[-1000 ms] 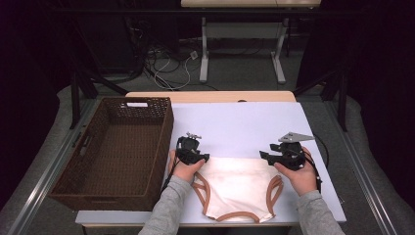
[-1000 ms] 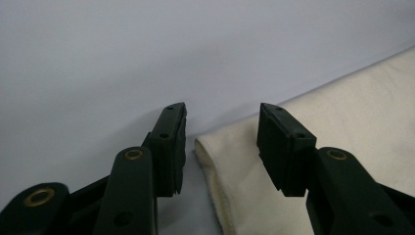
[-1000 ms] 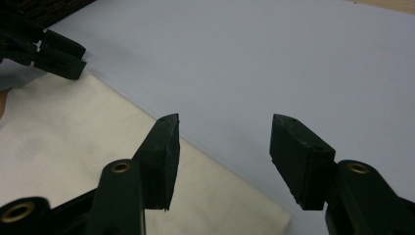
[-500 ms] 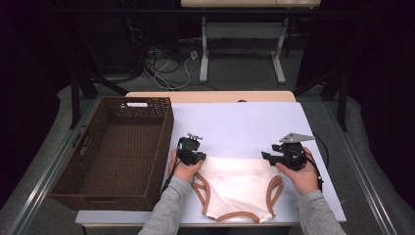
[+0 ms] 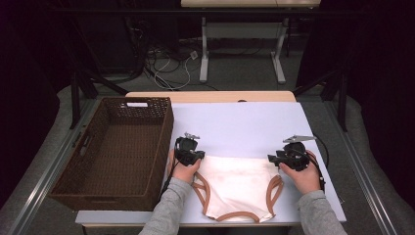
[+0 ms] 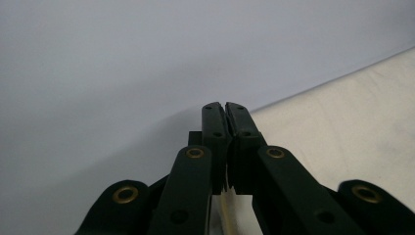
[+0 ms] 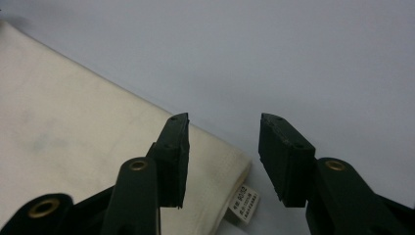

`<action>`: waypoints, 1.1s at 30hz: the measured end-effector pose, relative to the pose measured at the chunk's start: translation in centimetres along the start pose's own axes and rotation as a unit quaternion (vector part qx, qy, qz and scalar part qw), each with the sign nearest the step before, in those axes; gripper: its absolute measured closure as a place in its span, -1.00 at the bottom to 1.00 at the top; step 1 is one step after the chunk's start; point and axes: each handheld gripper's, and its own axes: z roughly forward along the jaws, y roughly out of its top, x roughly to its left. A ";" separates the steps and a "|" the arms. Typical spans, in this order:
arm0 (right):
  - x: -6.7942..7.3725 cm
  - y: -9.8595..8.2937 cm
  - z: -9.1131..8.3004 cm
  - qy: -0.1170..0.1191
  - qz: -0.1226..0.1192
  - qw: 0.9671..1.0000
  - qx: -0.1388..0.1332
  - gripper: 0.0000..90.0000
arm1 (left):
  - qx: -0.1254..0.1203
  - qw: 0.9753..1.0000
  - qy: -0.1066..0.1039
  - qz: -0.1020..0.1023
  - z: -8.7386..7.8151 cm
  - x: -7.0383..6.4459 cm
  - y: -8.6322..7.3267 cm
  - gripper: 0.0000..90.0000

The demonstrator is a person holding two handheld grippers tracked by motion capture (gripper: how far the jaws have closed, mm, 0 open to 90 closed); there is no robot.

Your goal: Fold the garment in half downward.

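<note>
A cream garment [image 5: 237,183] with brown trim lies flat at the front of the pale table [image 5: 244,122]. My left gripper [image 5: 189,151] sits at its far left corner. In the left gripper view this gripper [image 6: 225,110] has its jaws together right at the cloth's [image 6: 352,112] edge, with a sliver of cream between them. My right gripper [image 5: 286,157] is at the far right corner. In the right gripper view it [image 7: 222,127] stands open astride the garment's [image 7: 73,127] corner, near a small white label [image 7: 243,203].
A dark brown wicker basket [image 5: 166,127] stands on the left, its wall close to my left gripper. Bare table stretches beyond the garment to the far edge. Table legs and cables are on the floor behind.
Both hands have stayed almost still at the garment's far corners; the right gripper has edged slightly nearer the person.
</note>
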 end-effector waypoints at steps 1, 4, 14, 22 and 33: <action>0.0 -0.1 0.1 -0.002 0.002 1.000 0.003 0.23 | -0.002 1.000 0.001 0.002 -0.1 0.0 0.0 0.95; -0.2 -0.2 0.3 -0.003 0.003 1.000 0.011 0.24 | -0.006 1.000 -0.002 -0.004 -0.2 0.0 -0.1 0.95; -0.3 -0.8 1.4 -0.015 0.002 0.999 0.034 0.30 | -0.010 1.000 -0.010 -0.012 -0.3 0.0 -0.4 0.95; 0.4 -0.8 1.5 -0.026 -0.029 0.999 0.033 0.73 | -0.007 1.000 -0.009 -0.010 -0.2 0.0 -0.5 0.95; 0.9 -0.4 0.7 -0.007 -0.034 0.999 0.017 0.93 | -0.014 1.000 -0.013 -0.011 -0.6 -0.2 -0.4 0.95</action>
